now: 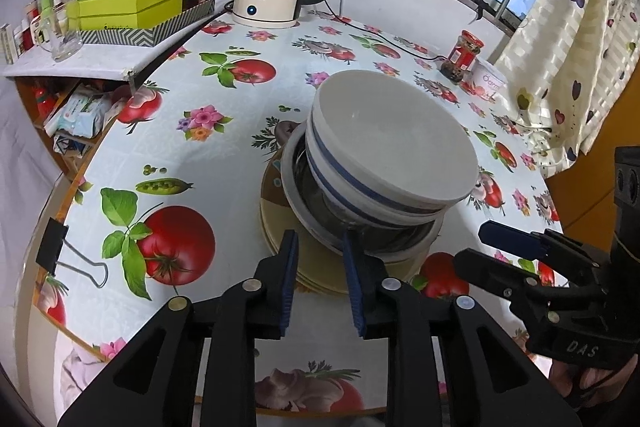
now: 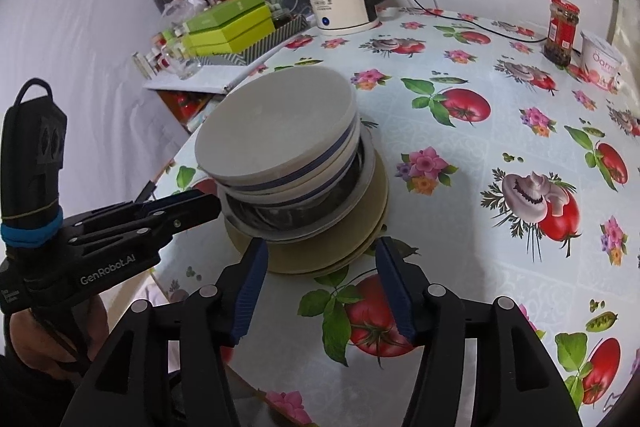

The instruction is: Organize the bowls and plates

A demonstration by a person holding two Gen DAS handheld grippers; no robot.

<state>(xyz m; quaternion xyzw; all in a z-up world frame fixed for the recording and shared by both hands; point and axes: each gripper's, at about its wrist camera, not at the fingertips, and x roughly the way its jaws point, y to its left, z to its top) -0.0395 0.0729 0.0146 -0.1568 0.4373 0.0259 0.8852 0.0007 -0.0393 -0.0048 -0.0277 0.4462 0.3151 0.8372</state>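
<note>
Now we are checking the finished stack point(image 2: 292, 167); both grippers, left gripper point(image 1: 320, 247) narrow, right gripper point(image 2: 320, 255) wide, are holding nothing.

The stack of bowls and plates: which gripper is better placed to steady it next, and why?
Probably the left. The left gripper already has its narrow jaws at the rim of the stack, while the right gripper stands open in front of the plates, touching nothing.
</note>
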